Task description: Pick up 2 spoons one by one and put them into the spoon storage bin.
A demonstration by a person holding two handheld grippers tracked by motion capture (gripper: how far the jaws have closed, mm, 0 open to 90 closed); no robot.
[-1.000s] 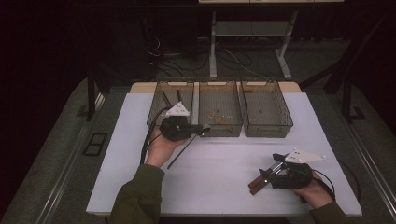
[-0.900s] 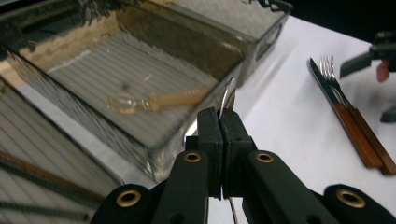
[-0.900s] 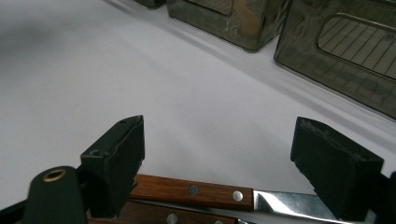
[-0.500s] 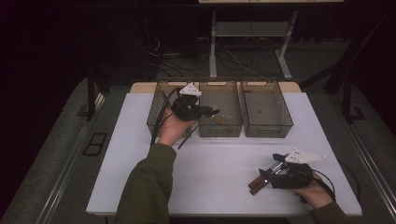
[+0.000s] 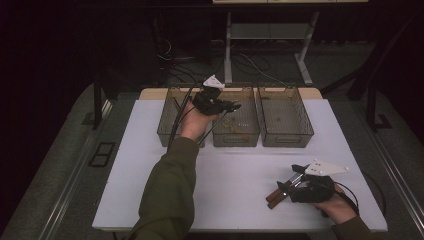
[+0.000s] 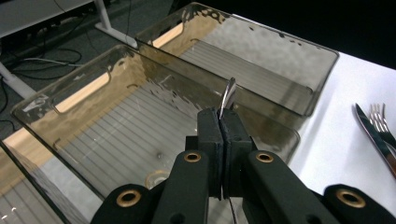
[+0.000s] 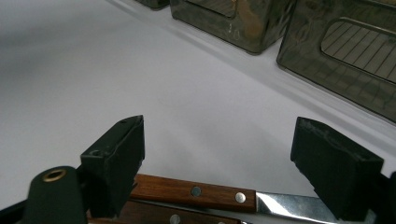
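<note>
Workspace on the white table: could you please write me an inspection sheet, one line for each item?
Surface: white table, bare in the middle.
Job's things: thin metal utensil above the middle bin; wooden-handled knives at the front right.
Clutter: small round piece on that bin's floor.
Grippers: left tool shut on the utensil; right tool open, jaws on either side of the knives.
Cables: left tool's cable hangs over the left bin; floor cables behind.
Surroundings: dark room, metal stand behind the table.
</note>
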